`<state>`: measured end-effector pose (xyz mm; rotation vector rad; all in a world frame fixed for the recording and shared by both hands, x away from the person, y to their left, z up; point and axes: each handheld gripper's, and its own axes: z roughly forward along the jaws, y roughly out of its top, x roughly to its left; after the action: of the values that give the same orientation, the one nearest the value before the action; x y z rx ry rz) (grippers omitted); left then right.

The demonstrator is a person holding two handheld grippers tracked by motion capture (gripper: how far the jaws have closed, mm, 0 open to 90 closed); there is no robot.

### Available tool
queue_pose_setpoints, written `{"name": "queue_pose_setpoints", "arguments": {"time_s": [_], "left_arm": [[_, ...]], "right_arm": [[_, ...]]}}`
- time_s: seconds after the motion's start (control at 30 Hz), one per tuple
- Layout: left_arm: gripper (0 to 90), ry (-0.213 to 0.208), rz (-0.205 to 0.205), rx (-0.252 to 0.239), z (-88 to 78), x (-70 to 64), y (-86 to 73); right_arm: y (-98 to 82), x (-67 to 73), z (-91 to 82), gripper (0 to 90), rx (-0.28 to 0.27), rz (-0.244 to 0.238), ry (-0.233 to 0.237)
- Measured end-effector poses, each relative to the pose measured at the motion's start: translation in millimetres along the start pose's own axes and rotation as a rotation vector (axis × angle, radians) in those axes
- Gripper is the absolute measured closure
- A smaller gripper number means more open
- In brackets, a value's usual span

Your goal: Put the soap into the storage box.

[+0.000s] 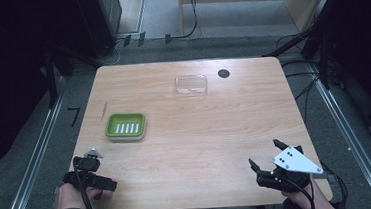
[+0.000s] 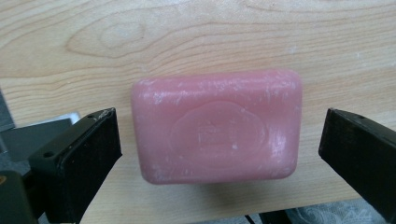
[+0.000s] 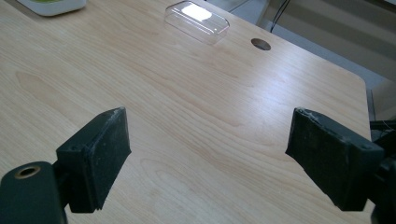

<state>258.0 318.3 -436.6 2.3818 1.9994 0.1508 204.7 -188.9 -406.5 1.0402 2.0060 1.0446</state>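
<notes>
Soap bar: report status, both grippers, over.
Left gripper open, jaws either side of pink soap bar, not touching. Right gripper open over bare table. Green soap dish and clear lid far off.

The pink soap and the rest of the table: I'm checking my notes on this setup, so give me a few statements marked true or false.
1. The pink soap lies between the open left gripper jaws, ungripped. True.
2. The green soap dish holds the soap. False: it is empty.
3. The right gripper is shut. False: its jaws stand wide apart.
4. The clear lid lies near the table's far edge. True.
</notes>
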Motion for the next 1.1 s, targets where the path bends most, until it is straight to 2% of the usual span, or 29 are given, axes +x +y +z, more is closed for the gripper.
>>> {"name": "queue_pose_setpoints", "arguments": {"time_s": [0.27, 0.4, 0.57, 0.77, 0.93, 1.1], "left_arm": [[0.0, 0.017, -0.003, 0.010, 5.9, -2.8, 3.6], [0.0, 0.013, -0.001, 0.024, 9.5, -1.3, 4.4], [0.0, 0.022, -0.020, 0.041, 15.9, 3.3, 4.6], [0.2, 0.021, -0.024, 0.042, 19.2, 4.5, 4.8], [12.0, -0.007, -0.016, 0.031, 18.7, 1.7, 4.9], [12.7, -0.005, -0.019, 0.028, 18.9, 1.7, 4.5]], "right_arm": [[-0.1, 0.0, -0.4, 13.6, 0.002, -0.003, 0.000], [-0.2, 0.2, -0.5, 13.6, 0.002, -0.002, 0.000], [-0.3, 0.2, -0.6, 13.6, 0.002, 0.002, -0.001], [-0.4, 0.0, -0.6, 13.6, 0.000, 0.001, -0.001], [-0.4, -0.1, -0.7, 13.6, 0.000, 0.002, -0.001], [-0.5, -0.5, -0.8, 13.6, -0.001, 0.000, -0.003]]}}
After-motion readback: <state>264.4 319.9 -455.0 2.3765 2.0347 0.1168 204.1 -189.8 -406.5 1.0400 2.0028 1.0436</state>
